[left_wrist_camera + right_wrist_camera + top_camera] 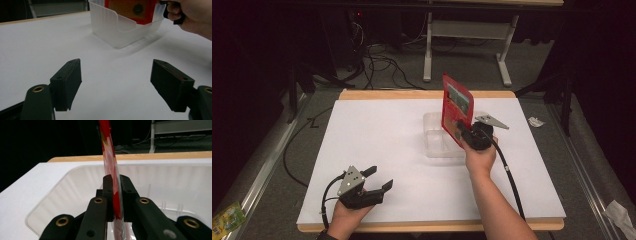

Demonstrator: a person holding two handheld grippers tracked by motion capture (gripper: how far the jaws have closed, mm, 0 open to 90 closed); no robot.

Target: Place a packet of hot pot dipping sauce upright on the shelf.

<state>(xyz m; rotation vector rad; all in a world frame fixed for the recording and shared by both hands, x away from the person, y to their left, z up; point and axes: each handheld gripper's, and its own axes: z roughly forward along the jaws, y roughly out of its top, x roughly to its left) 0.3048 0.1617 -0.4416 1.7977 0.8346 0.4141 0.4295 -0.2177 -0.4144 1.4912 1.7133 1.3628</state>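
Observation:
A flat red packet (456, 107) with a picture on its face stands upright over a clear plastic bin (437, 142) at the middle right of the white table. My right gripper (463, 129) is shut on the packet's lower edge; in the right gripper view the thin red packet (113, 173) runs up between the closed jaws, with the bin's wall (75, 182) below. My left gripper (379, 179) rests near the table's front left, open and holding nothing. In the left gripper view its jaws stand wide apart, facing the bin (117, 31) and the red packet (130, 10).
The white board (377, 135) lies on a wooden table. Cables (382, 65) and a table frame (467, 35) sit on the floor behind. A crumpled scrap (536, 121) lies right of the table, and a green packet (227, 217) lies at the lower left.

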